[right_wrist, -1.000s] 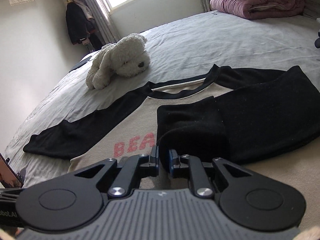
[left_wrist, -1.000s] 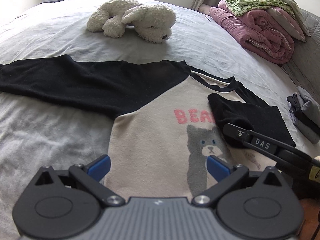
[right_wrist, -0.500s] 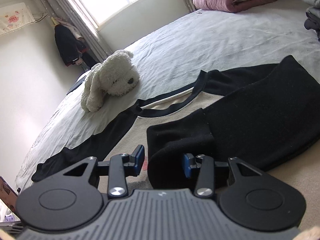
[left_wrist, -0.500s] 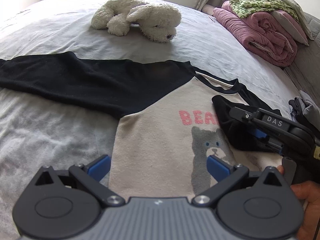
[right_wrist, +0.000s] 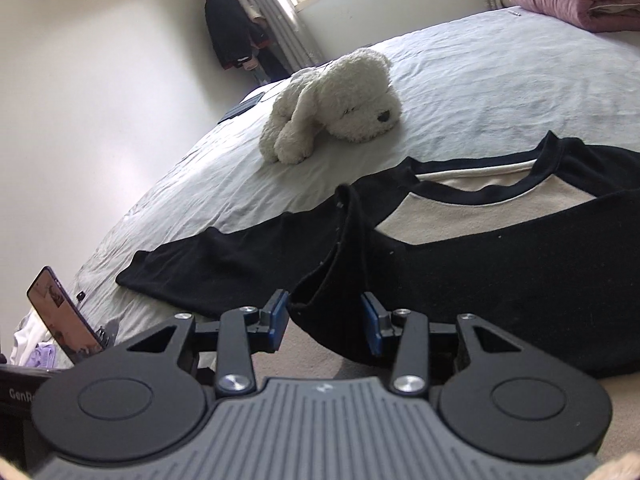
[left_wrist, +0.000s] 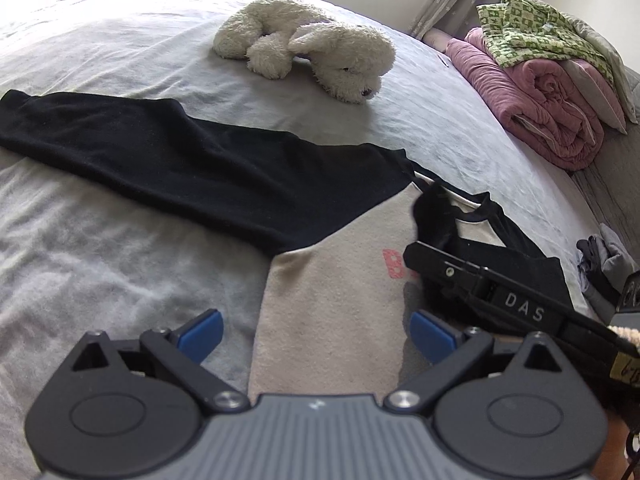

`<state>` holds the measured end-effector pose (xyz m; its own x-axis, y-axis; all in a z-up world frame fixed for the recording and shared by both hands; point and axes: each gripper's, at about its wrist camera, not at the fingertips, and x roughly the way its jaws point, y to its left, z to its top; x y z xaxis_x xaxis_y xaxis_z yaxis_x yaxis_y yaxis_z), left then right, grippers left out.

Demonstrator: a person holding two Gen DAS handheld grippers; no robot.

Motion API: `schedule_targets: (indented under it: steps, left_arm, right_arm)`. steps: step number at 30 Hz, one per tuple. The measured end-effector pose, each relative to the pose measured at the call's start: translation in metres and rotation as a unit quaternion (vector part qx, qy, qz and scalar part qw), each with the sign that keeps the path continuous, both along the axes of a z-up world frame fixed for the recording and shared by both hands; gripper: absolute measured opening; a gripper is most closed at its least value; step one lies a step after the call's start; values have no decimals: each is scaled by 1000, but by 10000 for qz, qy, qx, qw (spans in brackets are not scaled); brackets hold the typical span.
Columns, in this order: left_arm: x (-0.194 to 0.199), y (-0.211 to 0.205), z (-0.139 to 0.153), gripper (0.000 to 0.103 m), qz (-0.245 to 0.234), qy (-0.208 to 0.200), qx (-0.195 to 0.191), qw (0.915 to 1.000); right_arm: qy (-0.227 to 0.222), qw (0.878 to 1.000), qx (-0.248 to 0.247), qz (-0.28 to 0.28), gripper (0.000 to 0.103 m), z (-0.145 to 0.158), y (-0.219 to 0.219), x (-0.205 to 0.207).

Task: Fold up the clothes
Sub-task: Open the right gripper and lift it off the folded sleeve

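Note:
A cream shirt with black raglan sleeves and a pink print lies flat on the grey bed. Its left sleeve stretches out to the left. Its right sleeve is folded across the chest. My left gripper is open and empty above the shirt's lower left edge. My right gripper is open, with the cuff of the folded sleeve standing loosely between its blue pads. It also shows in the left wrist view, over the print.
A white plush dog lies on the bed beyond the shirt. Rolled pink and green bedding is piled at the far right. Grey folded clothes lie at the right edge. A phone stands at the left.
My right gripper has opened and let go of the folded sleeve's cuff, then pushed forward across the chest toward the collar. My left gripper stayed open over the shirt's lower edge.

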<state>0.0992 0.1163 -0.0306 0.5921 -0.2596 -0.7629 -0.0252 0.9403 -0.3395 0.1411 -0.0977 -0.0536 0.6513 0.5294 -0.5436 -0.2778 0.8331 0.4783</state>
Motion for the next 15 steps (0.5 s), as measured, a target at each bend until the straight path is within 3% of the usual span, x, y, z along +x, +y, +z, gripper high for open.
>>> schedule_targets:
  steps: [7,12,15]
  left_arm:
    - [1,1,0,95,13,-218,-250,9994]
    - [4,1,0,86,-13,-493,-581,9971]
    - [14,-3,-6,79,-51,-561,-1013,9933]
  right_arm:
    - [120,9996,-248,-32,44,11,-11,-7]
    - [401,9968,-393,-574,44,10,-49,-22]
    - [755,9913,-149,-1066,44,5,-84,-34]
